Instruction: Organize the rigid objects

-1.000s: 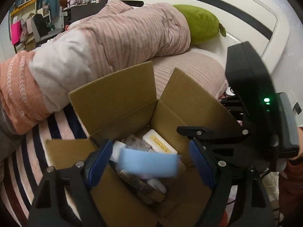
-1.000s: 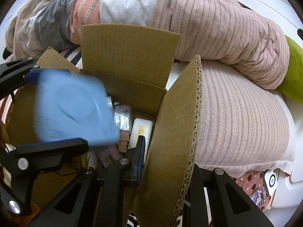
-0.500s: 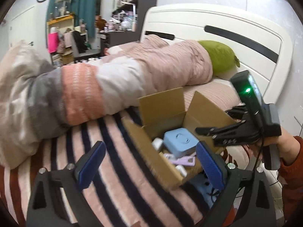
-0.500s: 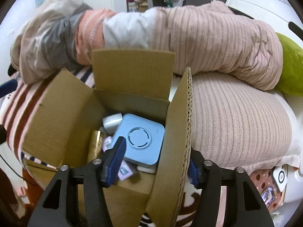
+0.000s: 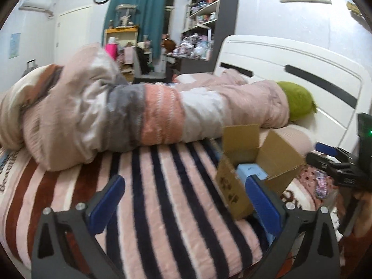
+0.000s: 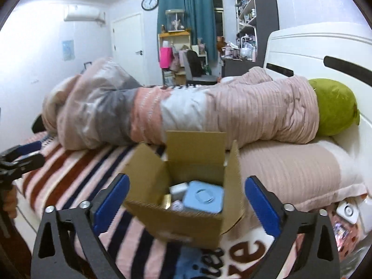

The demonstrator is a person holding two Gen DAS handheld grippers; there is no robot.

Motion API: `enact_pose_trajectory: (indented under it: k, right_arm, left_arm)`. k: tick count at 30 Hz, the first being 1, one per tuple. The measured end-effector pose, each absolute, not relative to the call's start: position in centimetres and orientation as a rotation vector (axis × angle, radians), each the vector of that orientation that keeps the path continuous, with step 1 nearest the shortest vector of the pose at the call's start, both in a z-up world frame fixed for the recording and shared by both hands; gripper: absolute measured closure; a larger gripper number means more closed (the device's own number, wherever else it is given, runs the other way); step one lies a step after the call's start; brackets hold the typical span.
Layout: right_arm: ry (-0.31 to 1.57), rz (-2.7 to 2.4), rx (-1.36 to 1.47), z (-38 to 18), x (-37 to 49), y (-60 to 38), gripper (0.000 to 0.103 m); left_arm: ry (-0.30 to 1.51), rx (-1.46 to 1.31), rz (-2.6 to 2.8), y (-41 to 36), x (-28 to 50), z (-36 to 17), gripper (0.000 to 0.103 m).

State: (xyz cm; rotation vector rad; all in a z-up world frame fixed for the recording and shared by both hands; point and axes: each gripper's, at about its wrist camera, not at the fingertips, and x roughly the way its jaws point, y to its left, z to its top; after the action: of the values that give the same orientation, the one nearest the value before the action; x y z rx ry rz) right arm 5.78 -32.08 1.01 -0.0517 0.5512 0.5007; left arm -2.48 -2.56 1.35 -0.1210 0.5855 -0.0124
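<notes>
The left gripper point(image 5: 186, 205) has its two blue pads far apart, and its jaws have just been opening; nothing is between them, only the striped blanket point(image 5: 162, 186) on the bed. The right gripper point(image 6: 186, 203) is also wide open with nothing in its grip, and its jaws have just been opening too. In the right wrist view the cardboard box point(image 6: 186, 218) sits on the blanket at about 6 o'clock, in the gap between the two blue pads but beyond them, and the pads do not touch it. Its flaps stand up and open. Inside the box, toward its right side, lies the blue square case point(image 6: 203, 196) with a round ring on its top. Just beside it, on its left, is a small white thing point(image 6: 177, 189), and below that are some small bits that may be gold and pink, but they are too blurry to name. In the left wrist view the same box is at about 4 o'clock, with the blue case peeking out behind the right pad. A big rolled quilt point(image 6: 186, 111) lies behind the box at about 12 o'clock. A green pillow point(image 6: 334, 107) rests at about 3 o'clock, touching the quilt's end and close to the white headboard point(image 6: 313, 48).
</notes>
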Motion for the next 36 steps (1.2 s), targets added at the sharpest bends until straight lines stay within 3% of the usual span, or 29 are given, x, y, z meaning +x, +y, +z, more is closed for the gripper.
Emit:
enact_pose_trajectory:
  k: [9, 36]
  right_arm:
    - [0.535, 0.534, -0.056, -0.3, 2.2, -30.6, 0.000]
    - [0.545, 0.573, -0.043, -0.9, 1.7, -29.4, 0.000]
  left_arm:
    - [0.640, -0.155, 0.080, -0.7, -3.5, -0.6, 0.000]
    - [0.652, -0.141, 0.082, -1.0, -3.2, -0.5, 0.000]
